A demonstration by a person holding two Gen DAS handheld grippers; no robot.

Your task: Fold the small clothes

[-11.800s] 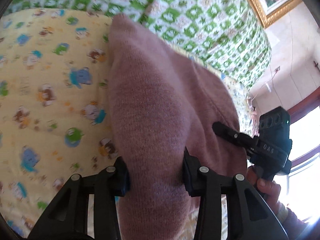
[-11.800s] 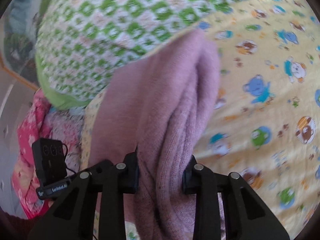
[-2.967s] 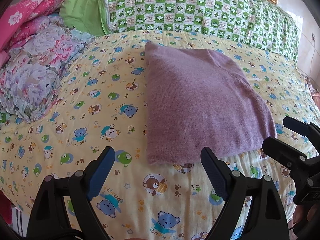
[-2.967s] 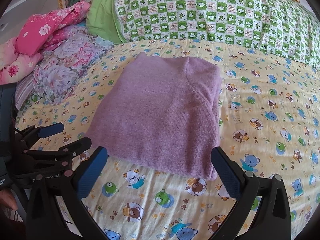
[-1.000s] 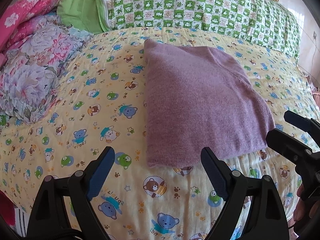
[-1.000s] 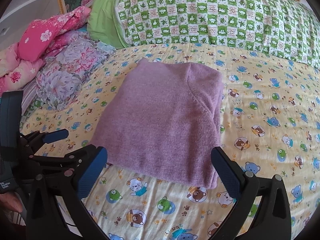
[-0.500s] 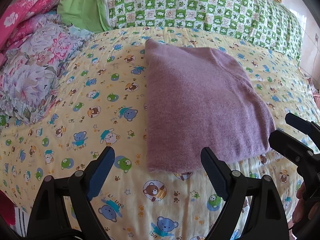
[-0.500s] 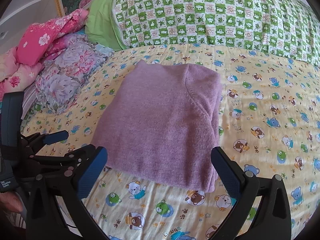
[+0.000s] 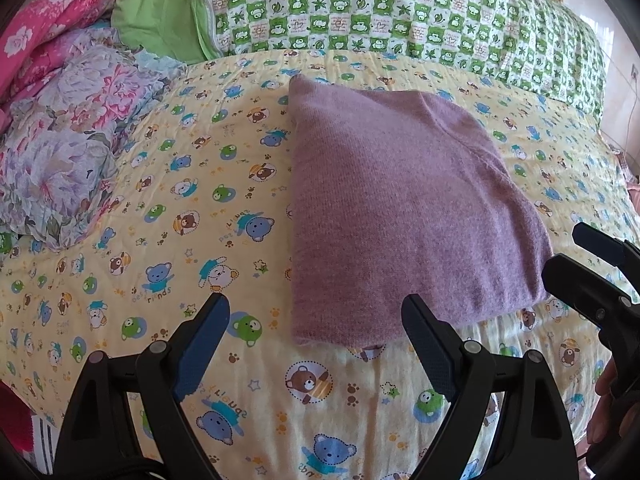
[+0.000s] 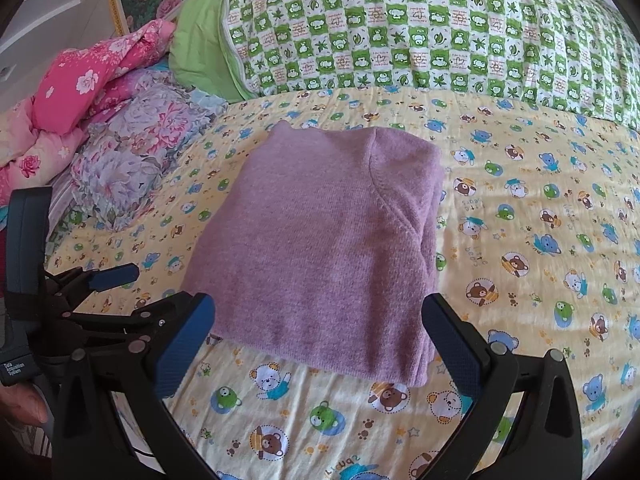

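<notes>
The purple sweater (image 9: 404,208) lay as a flat, squared-off bundle near the middle of the bed (image 9: 160,208), on the yellow bear-print sheet. Its fold looked finished: the edges were fairly straight, with one seam curving across the top layer and the stacked layers showing along the right side in the right wrist view.

The left gripper (image 9: 316,328) hung just short of the sweater's near edge, its fingers (image 9: 208,328) spread wide and holding nothing. The right gripper (image 10: 318,328) was the same, wide open and empty, its fingers framing the near edge without touching the cloth.

By the look of it, the folding step for this piece was done and both tools stood clear. The next move would likely call for either one more fold or shifting the bundle aside; either way, each gripper would need to come down on a near corner and pinch through all the layers so the stack does not slide apart.

There was plenty of bare sheet to the left, right and front. The floral quilt (image 10: 132,168) and pink bedding (image 10: 92,76) crowded the far left, and the green checked blanket (image 10: 420,28) closed off the back.
</notes>
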